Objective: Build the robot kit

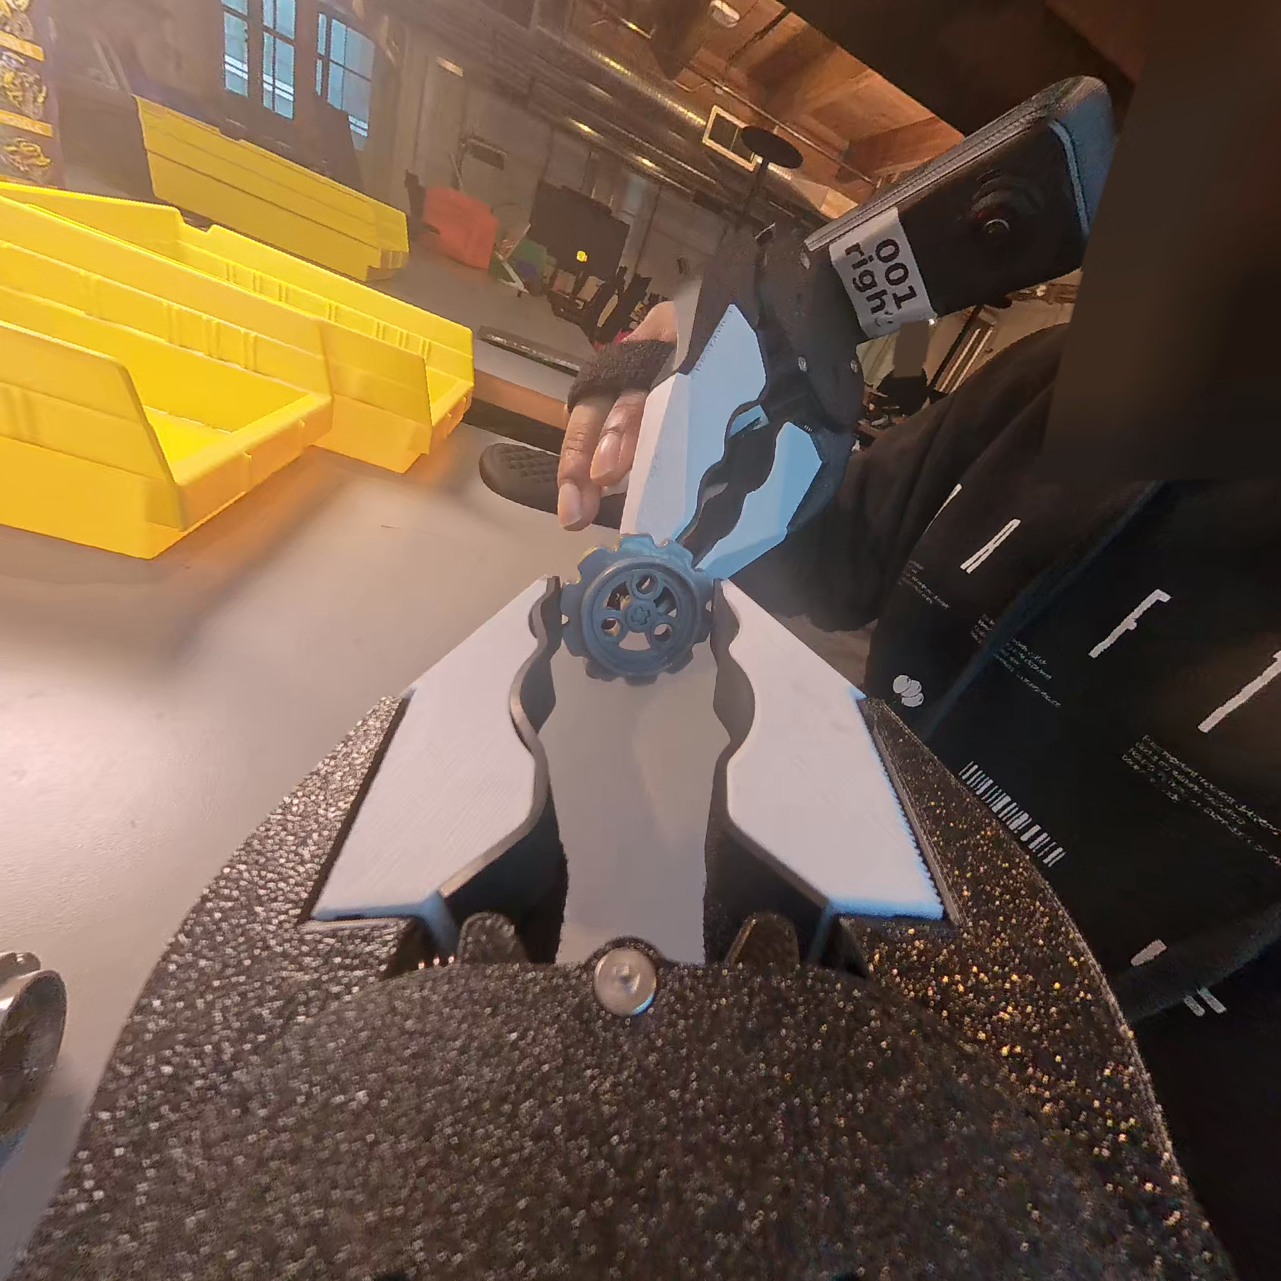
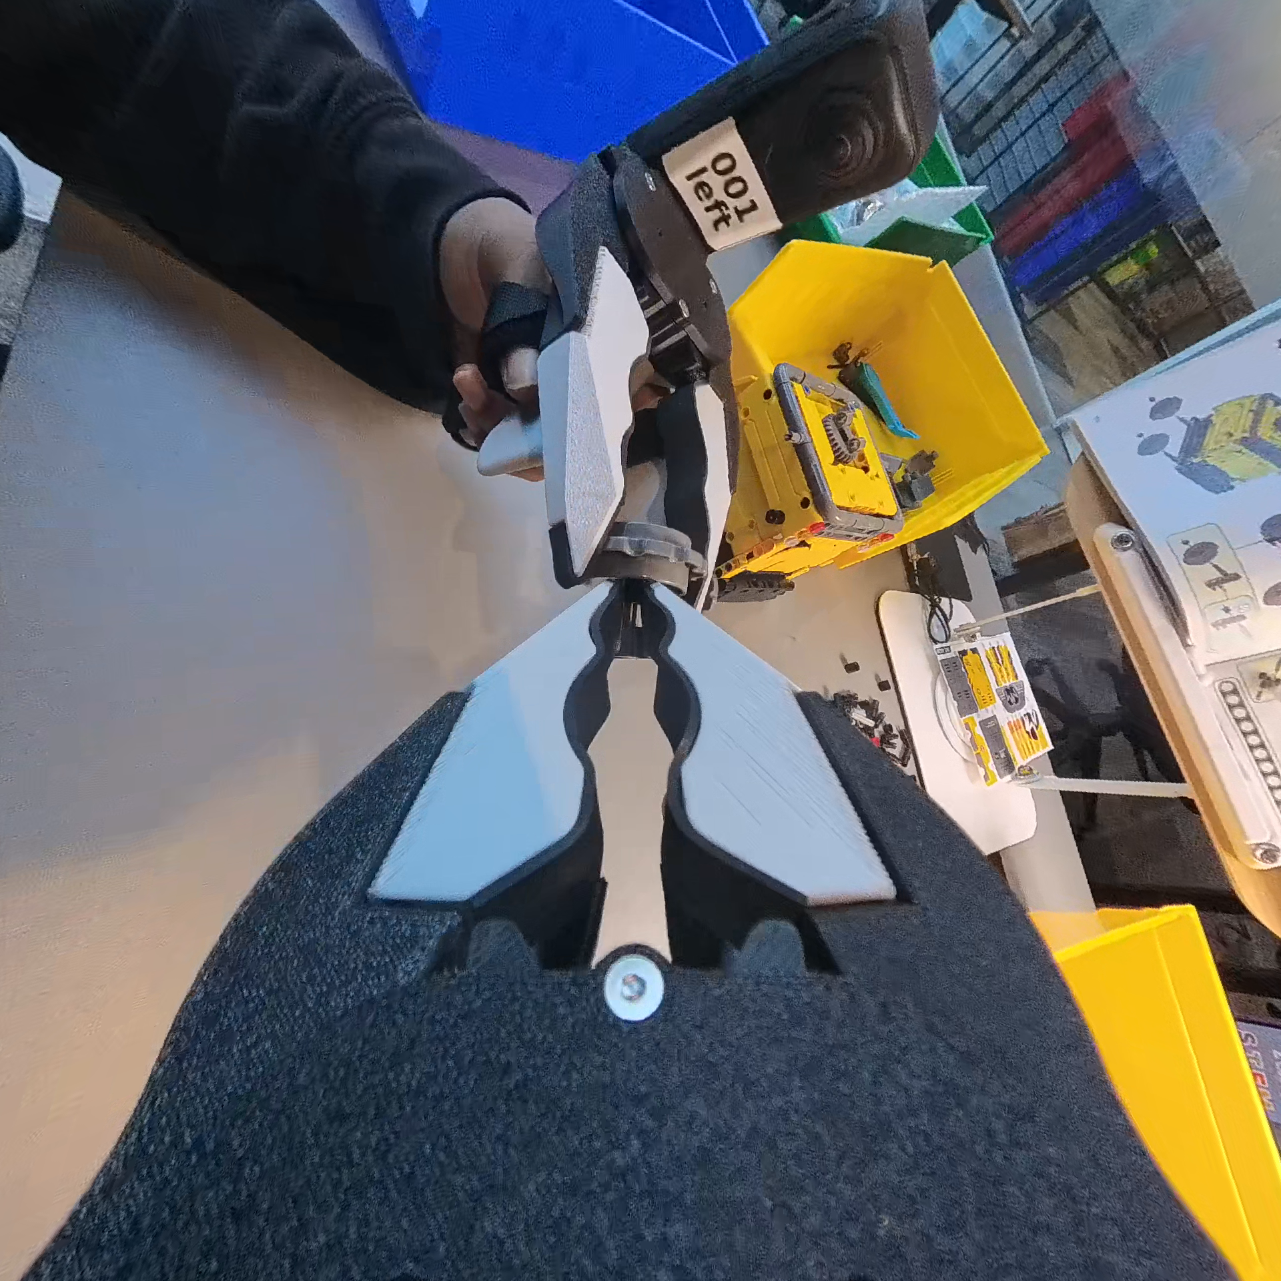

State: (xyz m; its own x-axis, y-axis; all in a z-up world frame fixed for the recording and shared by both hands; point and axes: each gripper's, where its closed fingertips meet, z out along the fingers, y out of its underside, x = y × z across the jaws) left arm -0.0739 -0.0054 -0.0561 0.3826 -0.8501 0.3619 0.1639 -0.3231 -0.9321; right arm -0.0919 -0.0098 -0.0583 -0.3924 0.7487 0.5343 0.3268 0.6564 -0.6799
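Left gripper (image 1: 634, 624) clamps a dark toothed wheel (image 1: 634, 613) by its rim; right gripper (image 2: 634, 610), jaws narrow, pinches a small pin (image 2: 634, 613) behind the wheel, above bare table (image 1: 173, 693).

white label (image 1: 880, 288) on each wrist camera (image 1: 998, 215)

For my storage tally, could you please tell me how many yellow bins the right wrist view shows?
2. The upper yellow bin holds a brick-built vehicle; the lower yellow bin is cut off at the bottom right edge. More may lie out of frame.
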